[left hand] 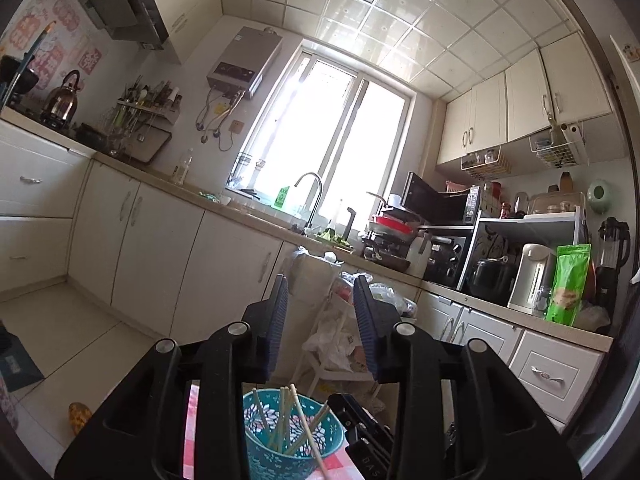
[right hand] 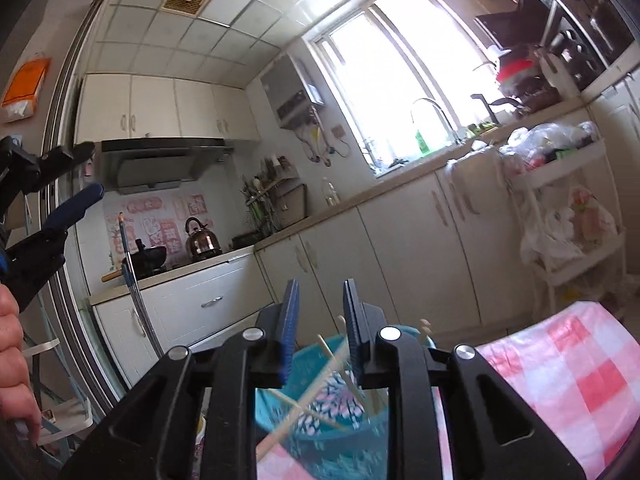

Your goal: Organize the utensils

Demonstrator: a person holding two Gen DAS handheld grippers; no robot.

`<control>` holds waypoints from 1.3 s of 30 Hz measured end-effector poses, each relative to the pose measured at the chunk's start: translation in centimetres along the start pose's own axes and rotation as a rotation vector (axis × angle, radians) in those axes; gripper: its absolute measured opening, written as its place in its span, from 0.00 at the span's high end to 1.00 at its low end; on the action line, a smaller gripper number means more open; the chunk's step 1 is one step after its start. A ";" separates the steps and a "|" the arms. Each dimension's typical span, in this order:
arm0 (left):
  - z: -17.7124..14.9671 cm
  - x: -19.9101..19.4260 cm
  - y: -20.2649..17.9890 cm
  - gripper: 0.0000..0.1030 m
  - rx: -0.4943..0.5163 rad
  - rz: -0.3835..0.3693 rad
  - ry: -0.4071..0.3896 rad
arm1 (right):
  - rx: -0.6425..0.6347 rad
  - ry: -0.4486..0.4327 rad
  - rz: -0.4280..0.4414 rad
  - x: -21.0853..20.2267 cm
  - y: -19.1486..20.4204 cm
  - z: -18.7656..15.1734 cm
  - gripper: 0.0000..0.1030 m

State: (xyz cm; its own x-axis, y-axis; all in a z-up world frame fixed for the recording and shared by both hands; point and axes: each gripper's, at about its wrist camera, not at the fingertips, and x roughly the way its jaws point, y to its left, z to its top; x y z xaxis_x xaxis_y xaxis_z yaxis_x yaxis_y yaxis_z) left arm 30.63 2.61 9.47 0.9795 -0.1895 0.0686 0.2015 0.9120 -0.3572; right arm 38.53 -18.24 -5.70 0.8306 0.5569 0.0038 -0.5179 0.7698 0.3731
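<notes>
Left to right. At the far left edge of the right wrist view the left claw (right hand: 86, 172) is up in the air beside the person's hand (right hand: 12, 360), jaws apart, nothing between them. Its own camera agrees: blue pads (left hand: 280, 320) spread, only kitchen behind them. It looks parked high and clear, probably so it keeps out of the way of the other hand.

Centre: the teal cup (left hand: 288, 436) with a floral lining stands on the pink checked cloth (right hand: 560, 380), low in both views and just under the claws. It holds the chopsticks (left hand: 280, 420), several pale sticks leaning against the rim at mixed angles, tips up. One stick (right hand: 320, 384) is blurred and slanted across the cup mouth, so it reads as loose, not gripped.

The right claw (right hand: 320, 312) hovers level above the cup with its jaws parted a little. No pad presses on a stick; the sticks are below and behind the pads. Judgement: the gap sits over the cup so that a stick falls in with the rest.

Right side: a white cart (right hand: 568, 208) with plastic bags stands by the cabinets, well apart from the cup. Counter clutter is not involved.
</notes>
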 end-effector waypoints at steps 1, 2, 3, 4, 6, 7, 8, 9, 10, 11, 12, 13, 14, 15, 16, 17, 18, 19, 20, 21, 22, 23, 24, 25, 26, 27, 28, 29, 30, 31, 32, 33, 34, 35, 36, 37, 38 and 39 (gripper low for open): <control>-0.1 -0.2 -0.1 0.68 0.004 0.005 0.007 | 0.001 0.010 -0.008 -0.1 0.0 0.1 0.77; 0.0 -0.3 -0.1 0.67 0.006 0.012 0.012 | 0.008 0.015 -0.012 -0.2 -0.1 0.2 0.77; 0.0 -0.5 -0.1 0.66 0.003 0.015 0.015 | 0.015 0.014 -0.017 -0.5 -0.1 0.3 0.76; 0.1 -0.7 0.0 0.65 0.003 0.018 0.017 | 0.011 0.018 -0.027 -0.7 -0.1 0.3 0.68; 0.2 -1.0 0.3 0.63 0.015 0.032 0.017 | 0.012 0.090 -0.055 -0.6 0.0 0.1 0.56; 0.2 -1.0 0.6 0.62 0.017 0.039 0.018 | 0.018 0.120 -0.054 -0.5 0.0 0.0 0.56; 0.2 -1.0 0.9 0.61 0.016 0.045 0.021 | 0.018 0.136 -0.053 -0.8 0.0 -0.3 0.56; 0.1 -0.9 1.5 0.60 0.010 0.057 0.029 | 0.015 0.152 -0.061 -0.9 0.1 -0.6 0.56; 0.0 -0.8 2.0 0.60 0.003 0.069 0.038 | 0.019 0.189 -0.067 -0.8 0.1 -0.9 0.55; -0.1 -0.7 2.3 0.60 -0.003 0.077 0.044 | 0.027 0.216 -0.065 -0.6 0.2 -1.0 0.55; -0.2 -0.6 2.9 0.59 -0.011 0.088 0.055 | 0.045 0.247 -0.067 -0.6 0.3 -1.1 0.55; -0.4 -0.5 3.4 0.59 -0.017 0.100 0.067 | 0.060 0.263 -0.068 -0.7 0.4 -1.1 0.55; -0.6 -0.3 3.8 0.58 -0.023 0.105 0.079 | 0.077 0.283 -0.066 -0.8 0.5 -1.2 0.55; -0.7 -0.1 4.1 0.58 -0.027 0.106 0.093 | 0.107 0.309 -0.048 -1.0 0.7 -1.3 0.55; -1.0 0.2 4.4 0.57 -0.033 0.100 0.125 | 0.141 0.323 -0.026 -1.4 0.7 -1.5 0.55; -1.2 0.7 4.6 0.57 -0.043 0.093 0.162 | 0.176 0.340 -0.004 -1.7 0.7 -1.8 0.55; -1.5 1.1 4.7 0.57 -0.053 0.088 0.184 | 0.203 0.361 0.014 -1.7 0.7 -2.0 0.55; -1.9 1.7 4.9 0.57 -0.060 0.082 0.217 | 0.239 0.385 0.038 -1.7 0.5 -2.3 0.55; -2.3 2.3 4.9 0.56 -0.061 0.074 0.254 | 0.267 0.404 0.052 -1.6 0.4 -2.6 0.55; -2.8 3.7 5.0 0.54 -0.070 0.055 0.325 | 0.281 0.416 0.054 -1.5 0.2 -2.6 0.55; -3.3 4.7 4.8 0.53 -0.074 0.048 0.370 | 0.288 0.429 0.051 -1.6 0.2 -2.8 0.55; -3.9 6.3 4.7 0.53 -0.073 0.036 0.439 | 0.288 0.434 0.051 -1.7 0.3 -3.0 0.55; -4.6 7.8 4.6 0.53 -0.071 0.022 0.499 | 0.281 0.437 0.051 -2.0 0.5 -3.1 0.55; -5.2 9.4 4.4 0.53 -0.063 0.017 0.565 | 0.275 0.437 0.051 -2.3 0.6 -3.2 0.55; -5.9 10.5 4.2 0.52 -0.044 0.025 0.610 | 0.268 0.435 0.048 -2.6 0.7 -3.3 0.55; -6.7 11.9 3.8 0.52 -0.009 0.048 0.672 | 0.267 0.432 0.047 -2.6 0.6 -3.3 0.55; -7.5 13.3 3.6 0.52 0.013 0.059 0.722 | 0.269 0.423 0.053 -2.6 0.5 -3.3 0.55; -7.8 14.1 3.4 0.52 0.015 0.054 0.749 | 0.270 0.424 0.050 -2.6 0.4 -3.4 0.55; -8.5 15.0 3.2 0.52 0.024 0.057 0.785 | 0.270 0.423 0.047 -2.6 0.3 -3.5 0.55; -8.9 15.7 3.1 0.52 0.043 0.069 0.813 | 0.274 0.421 0.046 -2.6 0.1 -3.6 0.55; -9.3 16.4 2.9 0.52 0.062 0.075 0.842 | 0.277 0.421 0.045 -2.6 0.0 -3.6 0.55; -10.0 17.0 2.7 0.52 0.071 0.084 0.867 | 0.280 0.421 0.045 -2.6 -0.1 -3.7 0.55; -10.4 17.5 2.7 0.52 0.075 0.091 0.885 | 0.283 0.421 0.044 -2.6 -0.2 -3.8 0.55; -10.6 17.8 2.6 0.54 0.077 0.088 0.897 | 0.283 0.421 0.043 -2.7 -0.3 -3.8 0.55; -11.0 17.9 2.7 0.71 0.077 0.089 0.898 | 0.282 0.422 0.041 -2.7 -0.2 -3.7 0.55; -11.3 17.9 2.7 0.80 0.077 0.082 0.893 | 0.282 0.420 0.042 -2.8 -0.2 -3.7 0.55; -11.3 17.7 2.7 0.88 0.074 0.076 0.887 | 0.282 0.419 0.042 -2.9 -0.2 -3.6 0.55; -11.0 17.6 2.6 0.93 0.071 0.078 0.850 | 0.281 0.420 0.042 -3.0 -0.2 -3.6 0.55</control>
State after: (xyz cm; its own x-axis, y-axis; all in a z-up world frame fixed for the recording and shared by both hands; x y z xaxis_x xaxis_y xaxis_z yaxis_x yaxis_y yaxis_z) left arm 48.31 -2.38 -0.49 0.6598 -0.3079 -0.6854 0.1612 0.9490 -0.2710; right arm 35.34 -18.94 -9.13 0.6264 0.7073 -0.3276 -0.4259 0.6626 0.6161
